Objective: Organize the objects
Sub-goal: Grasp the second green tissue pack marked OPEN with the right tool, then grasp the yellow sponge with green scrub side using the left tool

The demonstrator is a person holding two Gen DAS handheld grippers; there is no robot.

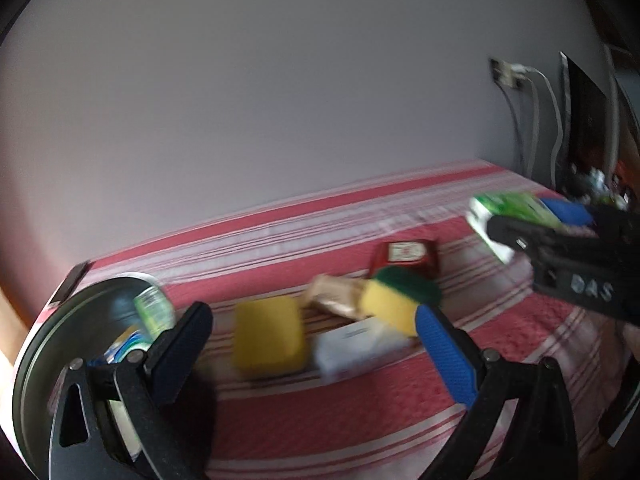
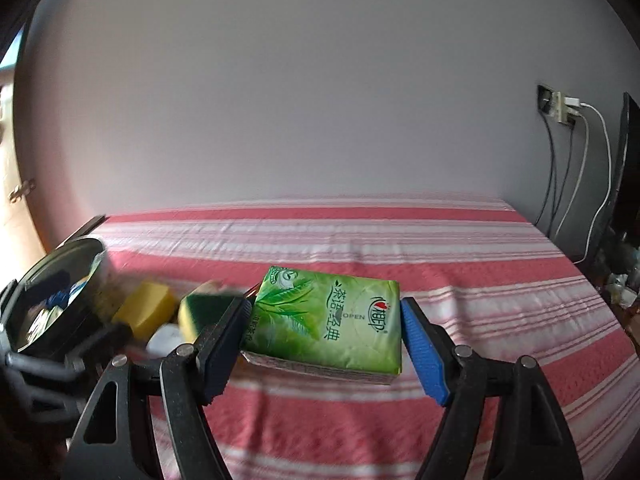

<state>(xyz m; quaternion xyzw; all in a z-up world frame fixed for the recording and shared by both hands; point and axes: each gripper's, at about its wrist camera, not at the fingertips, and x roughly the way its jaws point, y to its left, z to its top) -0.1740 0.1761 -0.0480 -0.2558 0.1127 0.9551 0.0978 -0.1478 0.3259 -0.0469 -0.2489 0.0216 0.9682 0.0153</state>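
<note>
My right gripper (image 2: 324, 320) is shut on a green tissue pack (image 2: 332, 316) and holds it above the striped red bedspread (image 2: 440, 272); it also shows in the left wrist view (image 1: 516, 210). My left gripper (image 1: 316, 332) is open and empty above a yellow sponge (image 1: 268, 340), a white box (image 1: 356, 344), a yellow-green scrub sponge (image 1: 396, 300), a brown wrapper (image 1: 336, 294) and a red ketchup packet (image 1: 404, 256). A round dark tin (image 1: 72, 320) at the left holds a small green-capped bottle (image 1: 154, 310) and other packets.
A pale wall rises behind the bed. A wall socket with hanging cables (image 2: 576, 152) and dark clutter (image 2: 624, 272) are at the right. The round tin also shows in the right wrist view (image 2: 56, 296) at the left edge.
</note>
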